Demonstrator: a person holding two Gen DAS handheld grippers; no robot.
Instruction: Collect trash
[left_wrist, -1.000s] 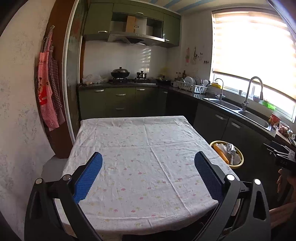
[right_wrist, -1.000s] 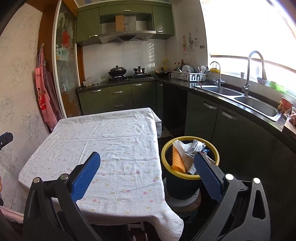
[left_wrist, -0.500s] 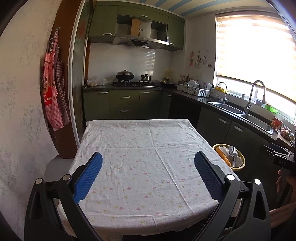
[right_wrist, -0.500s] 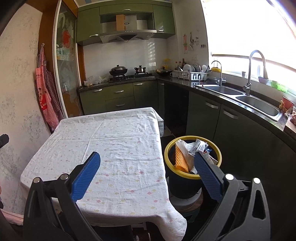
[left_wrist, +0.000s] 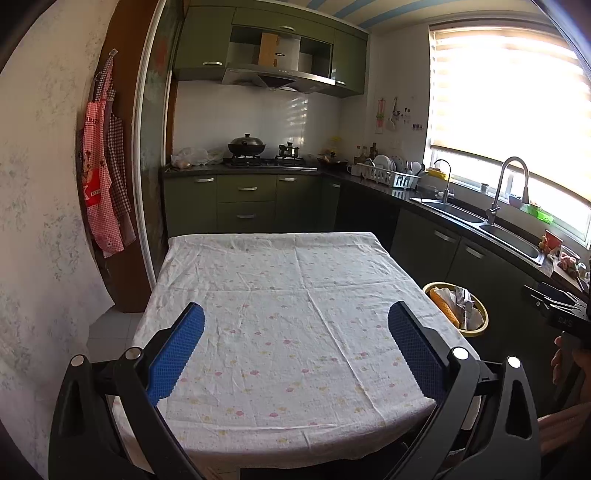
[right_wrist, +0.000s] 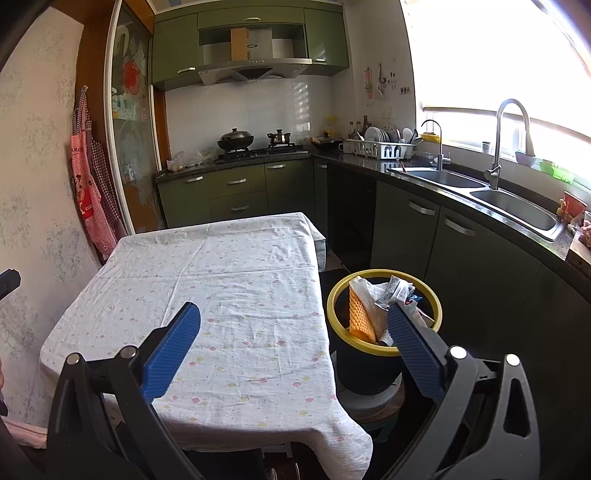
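A green kitchen: the cloth-covered bench (left_wrist: 295, 332) lies bare. Both tongs, left (left_wrist: 295, 354) and right (right_wrist: 293, 350), are spread and empty. Trash sits in the yellow-rimmed bin (right_wrist: 384, 347) beside the bench; collecting seems finished, so next means withdrawing.

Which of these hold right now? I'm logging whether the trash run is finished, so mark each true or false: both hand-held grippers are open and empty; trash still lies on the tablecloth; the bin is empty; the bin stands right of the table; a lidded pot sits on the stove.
1. Both the left hand-held gripper and the right hand-held gripper are open and empty. True.
2. Trash lies on the tablecloth. False: none is visible on it.
3. The yellow-rimmed bin is empty. False: it holds crumpled wrappers and an orange piece.
4. The bin stands right of the table. True.
5. A lidded pot sits on the stove. True.
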